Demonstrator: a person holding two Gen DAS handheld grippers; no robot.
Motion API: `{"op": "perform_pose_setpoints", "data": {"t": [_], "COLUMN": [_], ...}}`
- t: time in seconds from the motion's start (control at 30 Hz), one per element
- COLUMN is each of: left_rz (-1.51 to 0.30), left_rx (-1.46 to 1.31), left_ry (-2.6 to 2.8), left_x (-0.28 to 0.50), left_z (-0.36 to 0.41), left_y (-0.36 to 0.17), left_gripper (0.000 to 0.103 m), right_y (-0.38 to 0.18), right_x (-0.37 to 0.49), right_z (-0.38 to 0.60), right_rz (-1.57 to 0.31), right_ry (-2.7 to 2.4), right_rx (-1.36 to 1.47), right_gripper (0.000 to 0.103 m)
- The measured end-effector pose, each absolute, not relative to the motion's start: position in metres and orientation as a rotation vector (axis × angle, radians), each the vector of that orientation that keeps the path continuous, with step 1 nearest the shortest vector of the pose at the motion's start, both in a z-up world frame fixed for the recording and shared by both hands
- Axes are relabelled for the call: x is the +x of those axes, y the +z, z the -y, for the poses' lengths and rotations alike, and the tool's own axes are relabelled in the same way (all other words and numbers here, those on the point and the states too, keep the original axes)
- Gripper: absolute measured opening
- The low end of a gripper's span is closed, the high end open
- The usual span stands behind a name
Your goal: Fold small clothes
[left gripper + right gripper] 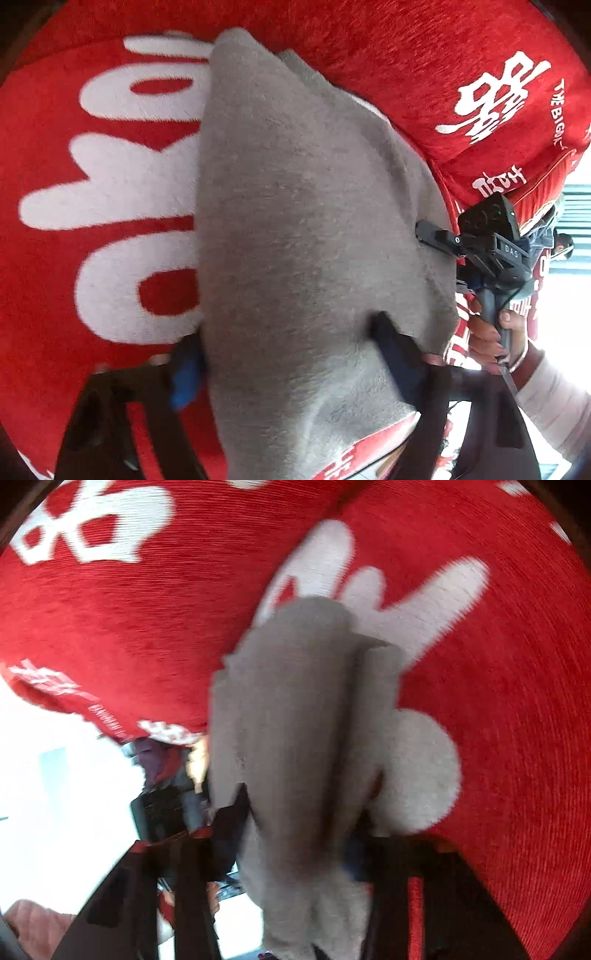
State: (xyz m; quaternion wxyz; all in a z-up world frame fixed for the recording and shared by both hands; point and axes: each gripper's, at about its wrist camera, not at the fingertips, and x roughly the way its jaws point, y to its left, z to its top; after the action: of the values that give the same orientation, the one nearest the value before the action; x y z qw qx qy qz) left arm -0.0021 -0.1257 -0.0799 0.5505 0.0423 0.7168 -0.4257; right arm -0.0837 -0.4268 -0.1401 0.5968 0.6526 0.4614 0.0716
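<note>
Left gripper (291, 354): jaws clamped on the near end of the grey garment (295, 206); one finger lies on top of the fabric, the blue-padded finger (184, 376) at its left edge; right gripper (299, 812): jaws closed on the garment's side edge, cloth bunched between them; in the left view its tip (430, 232) meets the cloth at the right edge. The garment hangs over the red cloth (92, 258); its long axis runs straight away from the left gripper; the right grips it crosswise. Judged: lowering flat comes next, both hands equally engaged.
</note>
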Motion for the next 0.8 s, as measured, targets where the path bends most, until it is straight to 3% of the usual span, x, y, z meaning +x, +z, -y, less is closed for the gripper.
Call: {"op": "perform_pose_setpoints", "data": {"t": [0.03, 0.17, 0.47, 0.8], "left_rz": [-1.692, -1.672, -1.613, -1.558], "left_rx": [0.074, 0.006, -0.112, -0.104], "left_ry": [-1.014, -1.072, -1.148, -1.076], "left_x": [0.0, 0.005, 0.01, 0.022], "left_z": [0.12, 0.111, 0.085, -0.009], "left_y": [-0.077, -0.065, -0.023, 0.01], "left_gripper": [0.059, 0.049, 0.048, 0.049], "right_y": [-0.137, -0.12, -0.072, -0.036], "right_x": [-0.086, -0.094, -0.092, -0.063], "right_z": [0.425, 0.421, 0.397, 0.322], "right_rz": [-1.056, -1.0, -0.898, -0.906], "right_ry": [0.15, 0.133, 0.189, 0.306], "right_rx": [1.512, 1.527, 1.563, 1.553], "right_gripper": [0.035, 0.03, 0.029, 0.029]}}
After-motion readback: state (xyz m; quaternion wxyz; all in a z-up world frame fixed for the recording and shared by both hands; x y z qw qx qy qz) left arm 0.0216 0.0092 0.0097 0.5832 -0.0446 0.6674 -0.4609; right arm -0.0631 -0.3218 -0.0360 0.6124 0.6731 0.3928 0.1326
